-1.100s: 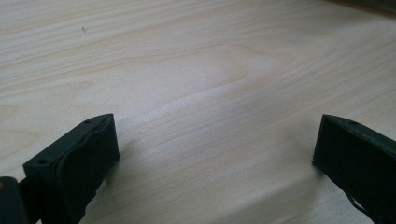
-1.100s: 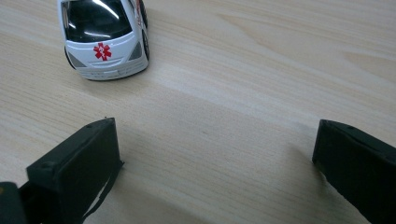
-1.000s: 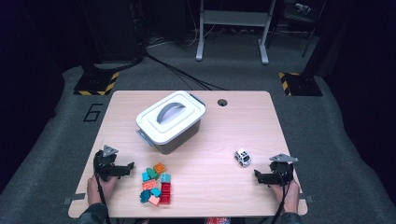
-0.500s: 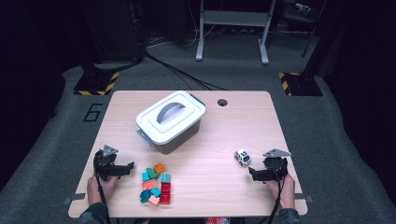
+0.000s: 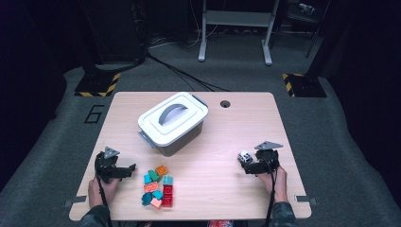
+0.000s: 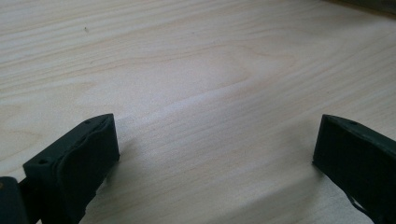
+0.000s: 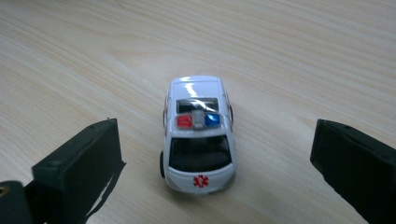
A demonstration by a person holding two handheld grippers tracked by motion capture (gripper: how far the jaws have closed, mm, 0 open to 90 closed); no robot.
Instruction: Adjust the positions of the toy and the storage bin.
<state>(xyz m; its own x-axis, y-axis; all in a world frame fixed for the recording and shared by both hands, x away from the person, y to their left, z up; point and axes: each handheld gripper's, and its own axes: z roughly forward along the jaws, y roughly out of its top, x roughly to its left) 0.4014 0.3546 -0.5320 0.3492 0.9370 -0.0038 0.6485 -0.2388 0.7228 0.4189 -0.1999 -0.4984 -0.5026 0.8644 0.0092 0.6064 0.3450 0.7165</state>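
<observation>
Tabletop (image 5: 217,142) carrying toy ambulance (image 7: 198,135); you are holding right gripper (image 7: 215,154) fingers wide apart, ambulance sitting untouched between them. Left gripper (image 6: 215,154) fingers gaping, gripping nothing.

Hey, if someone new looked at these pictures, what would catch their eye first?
Probably the white toy ambulance car with red and blue roof lights, standing on the table between the open fingers of the right gripper. Next, the lidded grey storage box at the middle, and the bright building blocks near the left gripper.
</observation>
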